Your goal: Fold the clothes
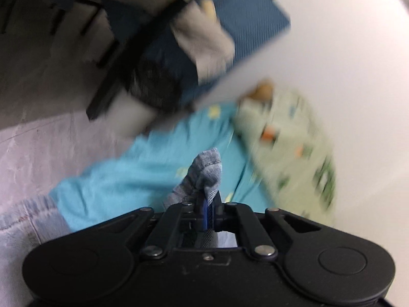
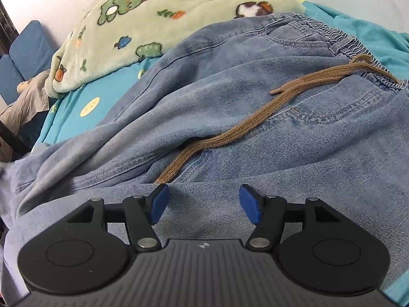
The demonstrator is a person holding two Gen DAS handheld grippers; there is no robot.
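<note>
Left gripper (image 1: 208, 204) has its jaws pinched together on a peak of denim, a corner or hem of the jeans (image 1: 202, 176) sticking up just past the blue pads; pic is motion-blurred, so detail beyond that is soft. Right gripper (image 2: 203, 204) sits w/ jaws apart, nothing between them, pads hovering right over, maybe touching, the pale denim directly in front; can't tell which. The jeans (image 2: 230, 107) spread out ahead of the right tool, elastic waistband far right, brown drawstring (image 2: 255, 117) trailing diagonally from the waistband back toward the jaws. Step in hand, as I read it: left side has its hold on the cloth, right side hasn't grabbed yet, so a fold is being set up, not finished. Next move prob. calls for the right jaws to close on an edge of denim level w/ the left's hold, so the cloth lifts evenly; drawstring could get caught in the pinch, worth steering clear. Surface under the jeans is a turquoise bedsheet (image 2: 76, 97) w/ small yellow prints. Farther ahead lies a pale green fleece blanket (image 2: 158, 12) w/ cartoon animals, then white wall. Off to the far left of the right tool, blue cushions (image 2: 30, 46) & some grey cloth.
</note>
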